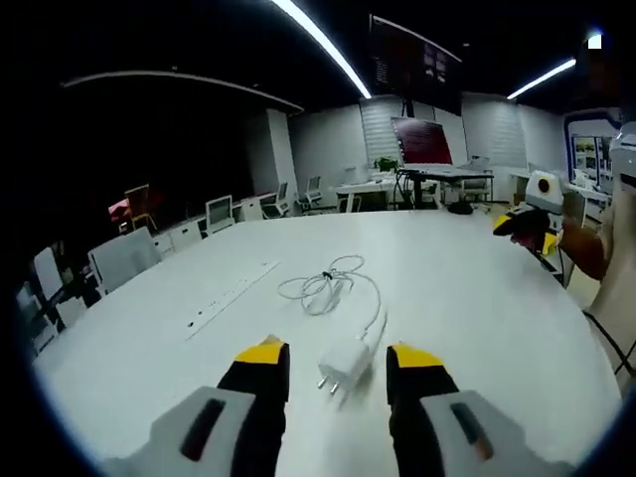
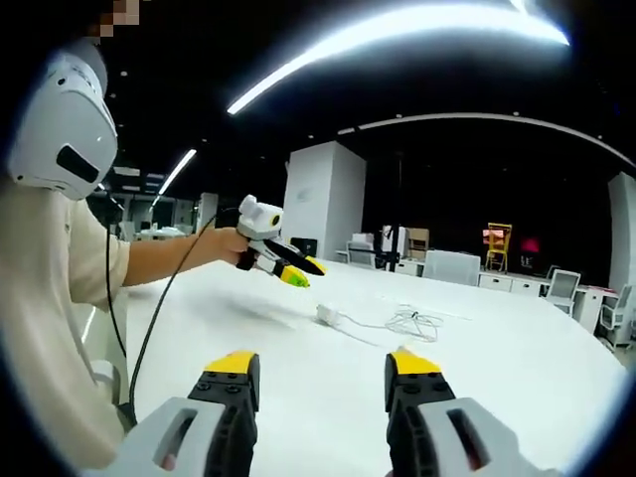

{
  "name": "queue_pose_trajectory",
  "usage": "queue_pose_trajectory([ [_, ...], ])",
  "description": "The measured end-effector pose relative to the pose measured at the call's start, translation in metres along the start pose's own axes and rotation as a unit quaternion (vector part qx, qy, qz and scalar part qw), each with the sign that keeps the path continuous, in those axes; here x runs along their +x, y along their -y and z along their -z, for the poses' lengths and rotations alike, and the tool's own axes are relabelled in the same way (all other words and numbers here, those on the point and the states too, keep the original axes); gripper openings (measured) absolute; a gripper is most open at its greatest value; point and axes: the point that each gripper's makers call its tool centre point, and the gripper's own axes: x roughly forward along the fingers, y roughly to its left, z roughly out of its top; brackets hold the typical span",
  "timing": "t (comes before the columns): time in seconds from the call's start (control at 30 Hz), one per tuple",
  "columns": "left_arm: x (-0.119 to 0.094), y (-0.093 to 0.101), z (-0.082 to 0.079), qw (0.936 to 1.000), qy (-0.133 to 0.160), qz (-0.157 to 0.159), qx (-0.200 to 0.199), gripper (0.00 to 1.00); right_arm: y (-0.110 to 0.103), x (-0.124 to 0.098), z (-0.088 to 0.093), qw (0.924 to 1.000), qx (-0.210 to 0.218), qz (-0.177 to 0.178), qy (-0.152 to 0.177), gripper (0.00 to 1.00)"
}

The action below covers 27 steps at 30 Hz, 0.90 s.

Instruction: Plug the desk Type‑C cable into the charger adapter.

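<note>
A white charger adapter lies on the white table, prongs towards me, showing between my left gripper's open jaws. A white cable lies coiled beyond it, and one end runs up to the adapter; I cannot tell whether it is plugged in. In the right gripper view the left gripper hovers above the table, just short of the adapter and the cable. My right gripper is open and holds nothing, well back from both. It appears at the far right in the left gripper view.
A long white power strip lies on the table left of the cable. Office chairs line the table's left side. The person stands at the table edge, with a black lead hanging from the left gripper.
</note>
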Motion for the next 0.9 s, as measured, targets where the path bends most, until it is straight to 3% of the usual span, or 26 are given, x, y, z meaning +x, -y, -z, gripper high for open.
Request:
queue_pose_trajectory([
  [0.27, -0.037, 0.005, -0.014, 0.9992, 0.006, -0.032, 0.024, 0.42, 0.010, 0.006, -0.003, 0.9998, 0.005, 0.015, 0.013, 0.52],
  [0.43, -0.053, 0.009, -0.014, 0.9973, -0.013, -0.053, 0.049, 0.43, 0.013, 0.007, -0.003, 0.9998, 0.005, 0.014, 0.015, 0.52],
  [0.67, -0.076, 0.012, -0.030, 0.9951, 0.009, -0.085, 0.049, 0.43, 0.019, 0.007, -0.004, 0.9997, 0.005, 0.018, 0.016, 0.52],
  [0.9, -0.092, 0.018, -0.029, 0.9926, 0.007, -0.112, 0.047, 0.42, 0.027, 0.005, -0.004, 0.9995, 0.010, 0.026, 0.017, 0.52],
])
